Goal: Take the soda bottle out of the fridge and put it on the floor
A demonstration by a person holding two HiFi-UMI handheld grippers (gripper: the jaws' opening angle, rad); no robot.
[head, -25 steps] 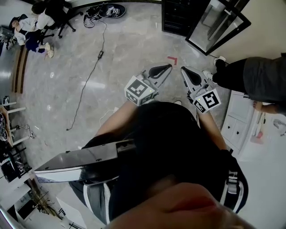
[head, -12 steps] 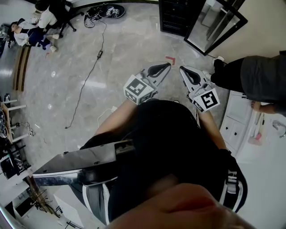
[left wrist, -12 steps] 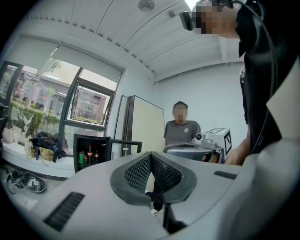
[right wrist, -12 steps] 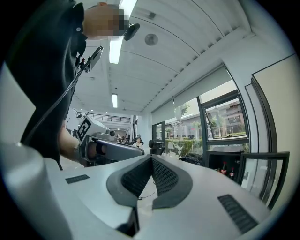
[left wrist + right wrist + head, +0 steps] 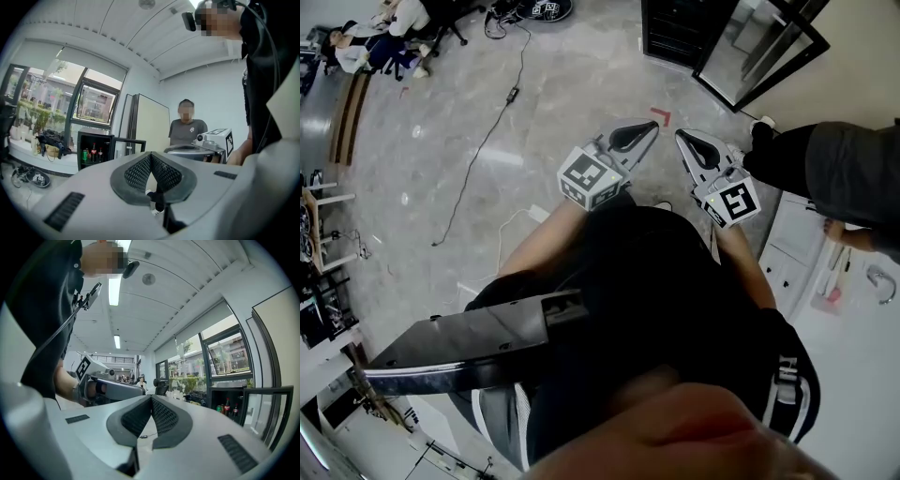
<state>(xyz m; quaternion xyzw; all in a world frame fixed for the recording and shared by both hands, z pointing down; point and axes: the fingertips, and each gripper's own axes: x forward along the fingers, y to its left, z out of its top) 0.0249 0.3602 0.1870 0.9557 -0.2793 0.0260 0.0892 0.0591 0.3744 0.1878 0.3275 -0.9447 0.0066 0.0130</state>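
A small black fridge (image 5: 677,30) stands on the floor ahead with its glass door (image 5: 757,49) swung open to the right. In the left gripper view, dark soda bottles (image 5: 93,153) with red labels stand on the shelf of the fridge (image 5: 82,143), beside a green can (image 5: 85,155). The right gripper view shows the same soda bottles (image 5: 227,406) far off. My left gripper (image 5: 633,139) and right gripper (image 5: 692,146) are held side by side at waist height, well short of the fridge. Both are shut and hold nothing.
A person in dark clothes (image 5: 834,167) sits at the right, close to the fridge door. White cabinets (image 5: 797,246) are at the right. A red tape mark (image 5: 662,116) and a black cable (image 5: 492,131) lie on the marble floor. Seated people (image 5: 370,42) are at the far left.
The view has shifted slightly toward the fridge. Both grippers stay shut and side by side, having drifted a little up the frame.
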